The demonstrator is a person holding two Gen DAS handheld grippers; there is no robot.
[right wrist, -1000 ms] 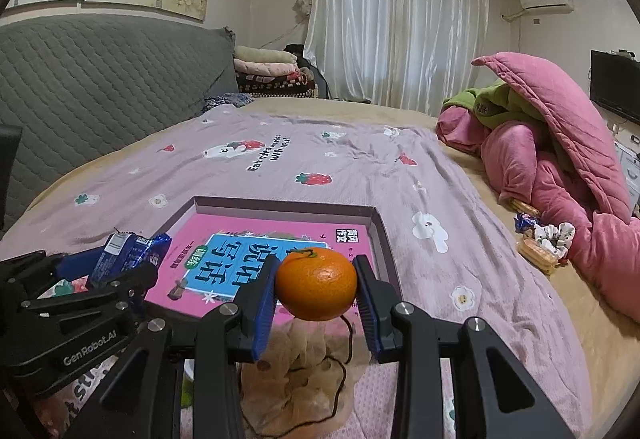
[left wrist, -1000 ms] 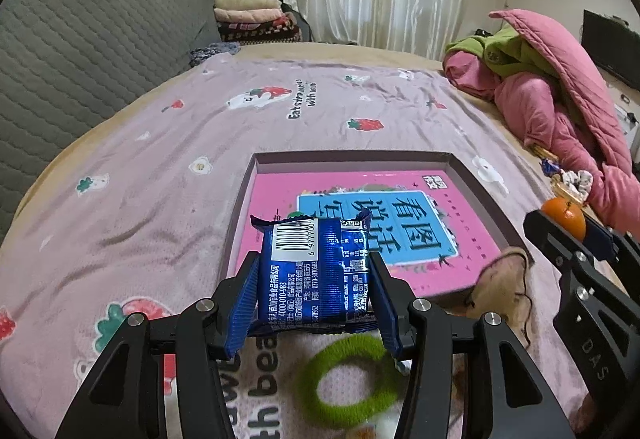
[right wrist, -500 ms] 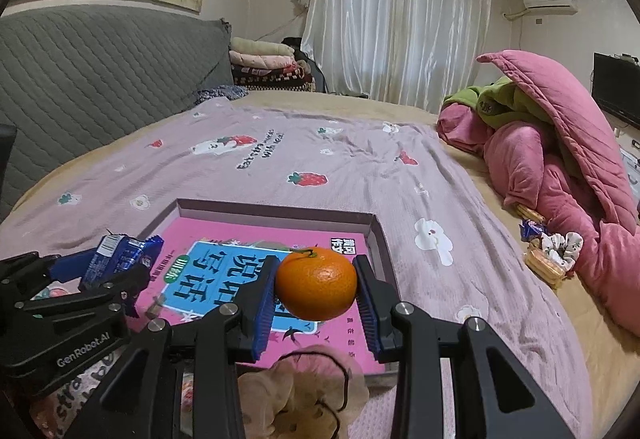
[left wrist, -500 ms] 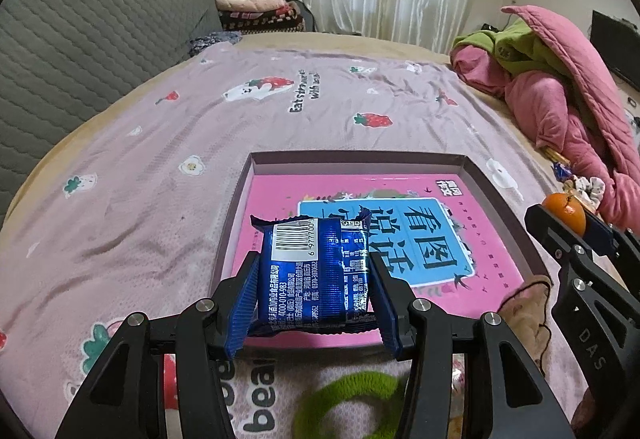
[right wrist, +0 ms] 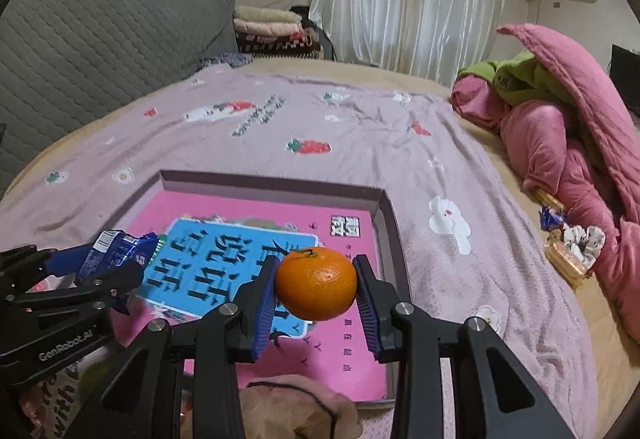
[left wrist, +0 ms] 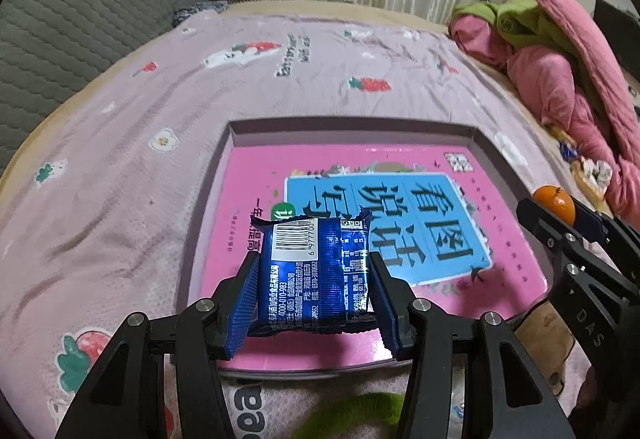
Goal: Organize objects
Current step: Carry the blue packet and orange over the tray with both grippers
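The left gripper (left wrist: 312, 279) is closed on a blue snack packet (left wrist: 314, 275), gripped by its side edges between both pads, barcode end pointing forward. Below and ahead of these jaws lies the shallow tray (left wrist: 344, 127) with its pink book (left wrist: 248, 179). The right gripper (right wrist: 316, 289) clamps a mandarin orange (right wrist: 316, 283) between its pads, above the near right portion of the tray. A green ring (left wrist: 352, 415) lies beneath the left jaws.

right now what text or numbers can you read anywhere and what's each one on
"GenRobot.AI" on the left gripper body.
"DAS" on the right gripper body.
"看图说话" on the pink book in the tray.
"4000-010-983" on the blue snack packet; its other print is too small.
Blanket lettering is blurred.
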